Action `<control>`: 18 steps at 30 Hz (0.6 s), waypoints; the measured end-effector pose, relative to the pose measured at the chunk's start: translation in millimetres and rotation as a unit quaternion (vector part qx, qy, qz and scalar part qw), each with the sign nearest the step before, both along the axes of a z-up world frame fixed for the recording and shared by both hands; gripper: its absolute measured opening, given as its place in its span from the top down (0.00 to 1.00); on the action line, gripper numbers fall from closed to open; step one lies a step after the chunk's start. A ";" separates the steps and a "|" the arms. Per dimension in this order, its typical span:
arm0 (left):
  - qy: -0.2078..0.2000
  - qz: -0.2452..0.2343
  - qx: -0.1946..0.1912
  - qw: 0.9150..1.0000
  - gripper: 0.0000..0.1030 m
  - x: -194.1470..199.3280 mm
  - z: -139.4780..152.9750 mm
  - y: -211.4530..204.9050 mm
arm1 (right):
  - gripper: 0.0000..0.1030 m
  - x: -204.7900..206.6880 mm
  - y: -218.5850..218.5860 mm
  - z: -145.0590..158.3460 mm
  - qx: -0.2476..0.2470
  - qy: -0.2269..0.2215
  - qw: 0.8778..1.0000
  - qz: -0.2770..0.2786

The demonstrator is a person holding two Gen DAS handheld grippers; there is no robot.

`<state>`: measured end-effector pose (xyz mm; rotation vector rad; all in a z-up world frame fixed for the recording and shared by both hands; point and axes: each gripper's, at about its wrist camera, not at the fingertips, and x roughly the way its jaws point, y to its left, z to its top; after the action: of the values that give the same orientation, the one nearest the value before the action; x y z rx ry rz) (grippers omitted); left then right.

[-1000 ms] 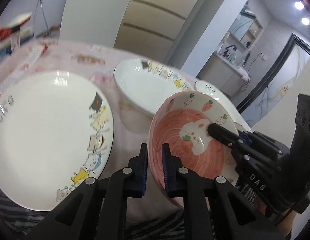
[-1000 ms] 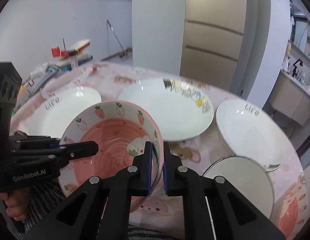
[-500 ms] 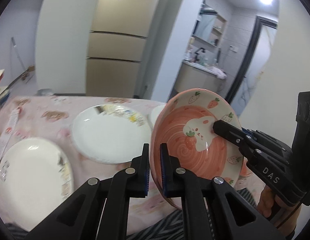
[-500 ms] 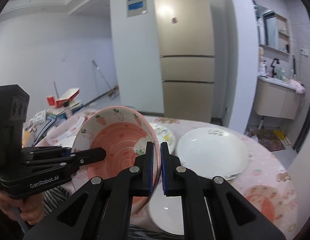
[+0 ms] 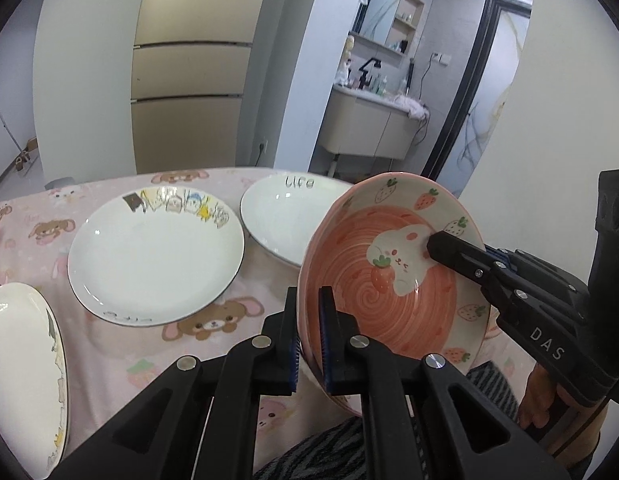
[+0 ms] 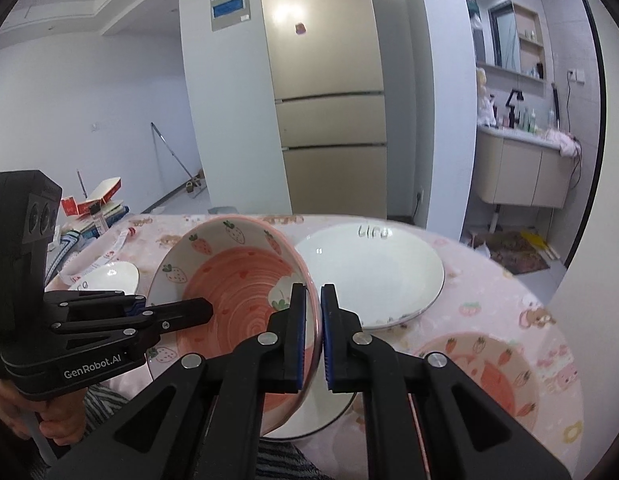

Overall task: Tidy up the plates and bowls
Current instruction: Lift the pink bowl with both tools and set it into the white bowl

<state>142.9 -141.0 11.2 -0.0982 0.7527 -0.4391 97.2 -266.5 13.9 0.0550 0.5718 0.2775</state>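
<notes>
Both tongs grip one thing at this moment: the pink ceramic bowl painted with strawberries and a white rabbit (image 5: pixel 393 276), which we hold tilted in the air above the near edge of the pink cartoon-print tabletop (image 5: pixel 109 344). Our left tongs (image 5: pixel 309 340) are nearly closed, pinching the bowl's near rim between the blue pads, and our right tongs (image 6: pixel 314 336) pinch the opposite rim the same way, one finger inside the bowl and one outside.

We judge this to be the carrying step: the bowl is off the cloth and on its way to a resting place. A second pink strawberry bowl (image 6: pixel 481 376) sits on the tabletop to our right, so nesting the held bowl into it looks the likely aim, though we cannot be sure. A white plate with grey lettering (image 6: pixel 373 272) lies beyond it, a white plate with cartoon animals along its rim (image 5: pixel 155 260) lies further left, and another white plate (image 6: pixel 329 404) sits directly under the bowl.

The next move calls for levelling the bowl, keeping both grips matched so it does not twist, centring it over the target, lowering until it seats, and only then opening.
</notes>
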 end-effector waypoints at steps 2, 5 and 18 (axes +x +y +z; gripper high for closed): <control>0.016 -0.002 0.002 1.000 0.91 3.6 -8.0 -1.1 | 0.93 1.8 -1.4 -6.5 -0.001 0.008 1.000 0.000; 0.036 0.000 -0.004 0.999 0.91 11.3 -17.2 -3.4 | 0.93 4.5 -3.6 -14.5 0.003 0.021 1.000 -0.002; 0.011 -0.010 0.058 0.998 0.91 8.4 -23.5 -17.0 | 0.93 5.6 -3.3 -32.1 -0.024 0.041 0.999 -0.013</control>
<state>151.3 -158.0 -12.3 0.0136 0.7993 -0.4119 102.7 -269.8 -18.3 0.0277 0.6591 0.2361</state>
